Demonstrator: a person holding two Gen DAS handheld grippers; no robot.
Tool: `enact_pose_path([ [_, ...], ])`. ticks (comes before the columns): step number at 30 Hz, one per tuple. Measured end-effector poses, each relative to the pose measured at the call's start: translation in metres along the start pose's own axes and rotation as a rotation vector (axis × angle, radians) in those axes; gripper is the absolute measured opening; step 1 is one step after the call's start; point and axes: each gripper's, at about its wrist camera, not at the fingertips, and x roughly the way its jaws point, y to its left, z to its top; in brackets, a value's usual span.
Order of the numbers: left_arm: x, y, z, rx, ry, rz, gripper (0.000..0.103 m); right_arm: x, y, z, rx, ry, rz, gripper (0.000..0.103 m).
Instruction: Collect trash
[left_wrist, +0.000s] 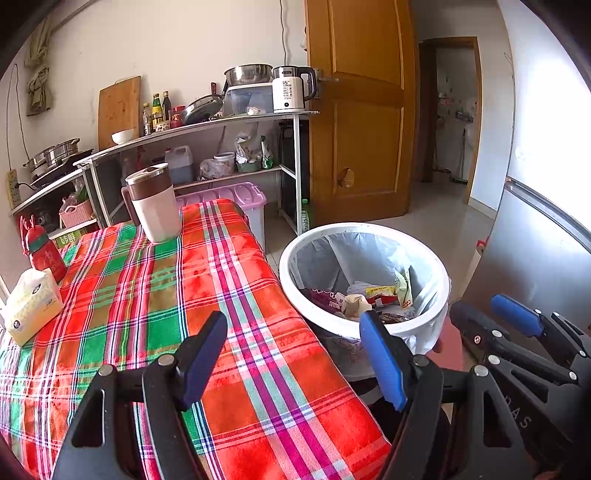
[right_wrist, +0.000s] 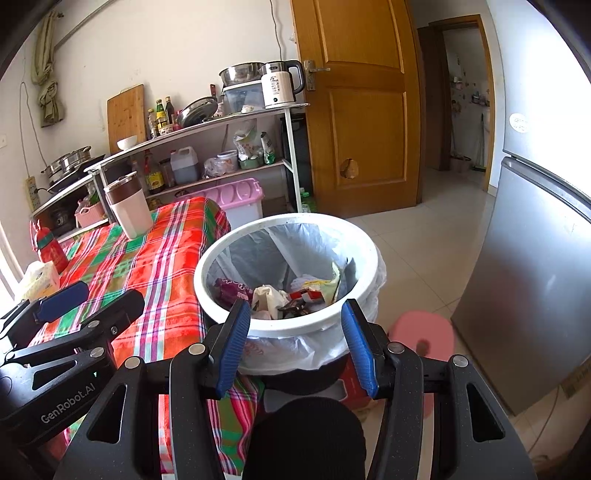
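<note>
Currently my left gripper (left_wrist: 293, 360) hovers above the counter covered by a red, green and white plaid cloth (left_wrist: 155, 295), fingers spread, nothing between them. My right gripper (right_wrist: 295, 345) hovers just in front of the round white plastic bin with a translucent liner bag (right_wrist: 364, 240), fingers likewise spread and empty. The bin stands upright beside the counter's edge, its mouth facing up and its long axis vertical. Inside lies the trash (right_wrist: 288, 295): crumpled cream paper, a maroon wrapper, a red-and-yellow packet and a dark item I cannot identify. On the counter stand a white-and-brown lidded tumbler (left_wrist: 153, 205), a red bottle (left_wrist: 44, 251) and a tissue pack (left_wrist: 31, 304).
</note>
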Motion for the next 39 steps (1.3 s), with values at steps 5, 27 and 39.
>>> enact_pose_path([
  [5, 0.0014, -0.0009, -0.0005, 0.002, 0.004, -0.002, 0.076, 0.0001, -0.0002, 0.0002, 0.001, 0.001, 0.004, 0.052],
  [27, 0.0005, -0.0031, -0.0013, 0.003, 0.003, -0.004, 0.076, -0.0007, 0.0013, -0.0009, 0.005, -0.001, 0.009, 0.052],
  [39, -0.0022, -0.0019, -0.0016, 0.001, 0.002, -0.003, 0.076, -0.0011, 0.0014, -0.0016, 0.005, -0.001, 0.012, 0.052],
])
